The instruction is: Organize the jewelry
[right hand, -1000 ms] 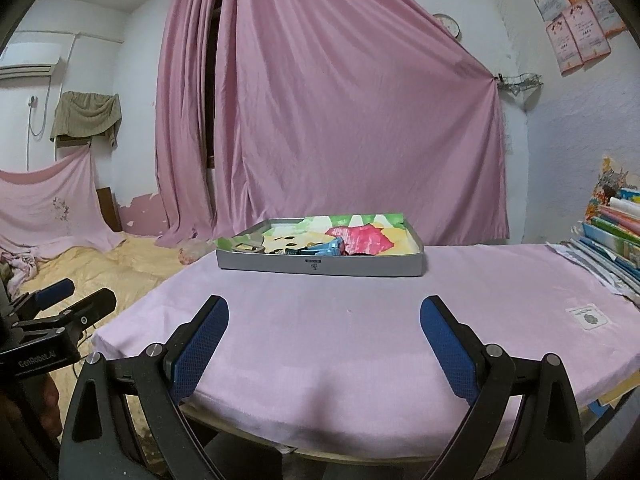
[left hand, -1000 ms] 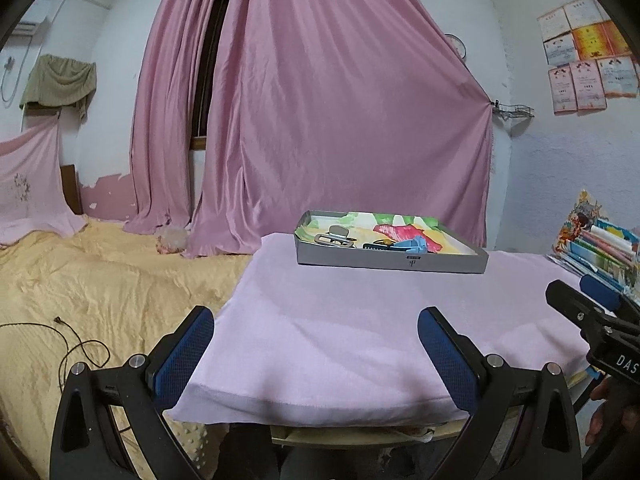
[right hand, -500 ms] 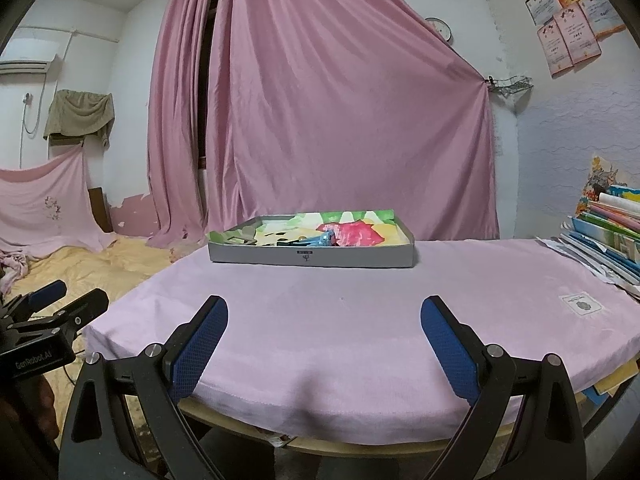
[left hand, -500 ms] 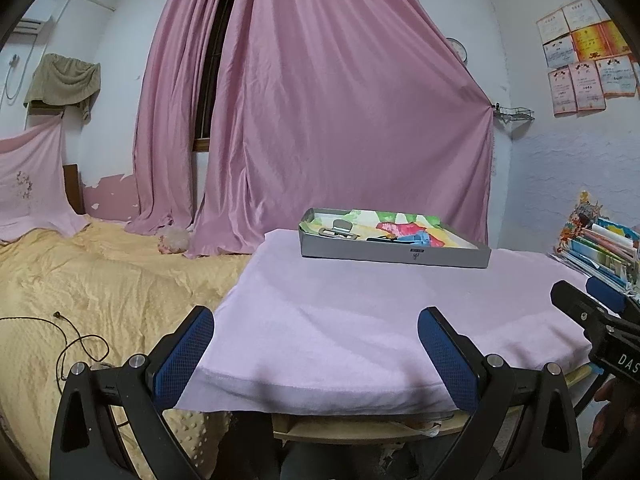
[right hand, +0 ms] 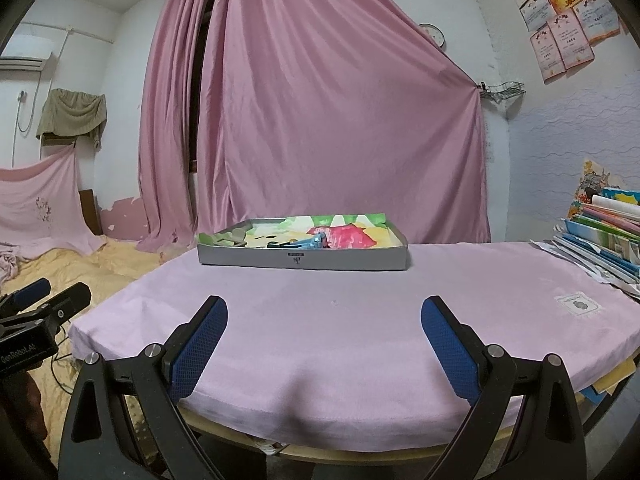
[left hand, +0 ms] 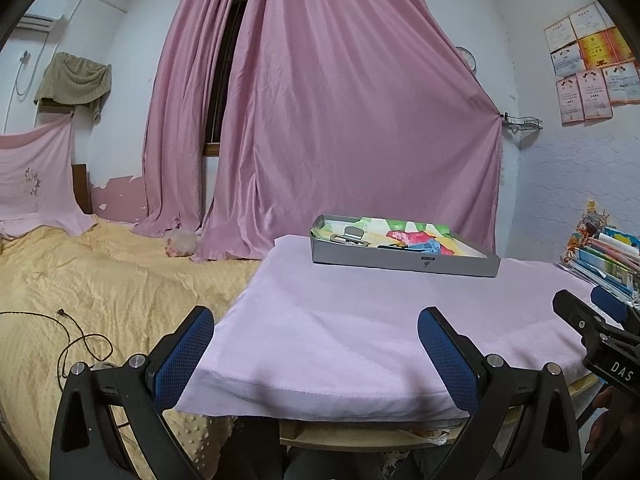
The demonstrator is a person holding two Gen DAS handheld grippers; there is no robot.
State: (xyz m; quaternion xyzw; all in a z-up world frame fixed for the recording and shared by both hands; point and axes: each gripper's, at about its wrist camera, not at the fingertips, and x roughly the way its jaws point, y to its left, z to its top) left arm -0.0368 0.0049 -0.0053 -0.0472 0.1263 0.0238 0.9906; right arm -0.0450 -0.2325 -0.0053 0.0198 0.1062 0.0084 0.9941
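A shallow grey tray (left hand: 404, 263) (right hand: 304, 259) with a colourful lining stands at the far side of the pink-covered table (left hand: 360, 320) (right hand: 352, 320). Inside lie a metal clip (left hand: 351, 236) (right hand: 230, 239) and blue pieces (left hand: 430, 247) (right hand: 314, 241); finer items are too small to tell. My left gripper (left hand: 316, 356) hangs open at the table's near left edge, nothing between its blue pads. My right gripper (right hand: 324, 348) is open over the near edge, also empty. Each gripper shows at the side of the other's view.
A stack of books and papers (right hand: 604, 232) (left hand: 604, 256) sits on the table's right end. A small white packet (right hand: 578, 304) lies on the cloth at right. A yellow-covered bed (left hand: 80, 288) with a black cable (left hand: 76, 340) is to the left. Pink curtains (right hand: 320, 120) hang behind.
Both grippers have dropped lower and tilted upward, so the tray is seen more edge-on and more of the ceiling shows. Both stay open and empty.
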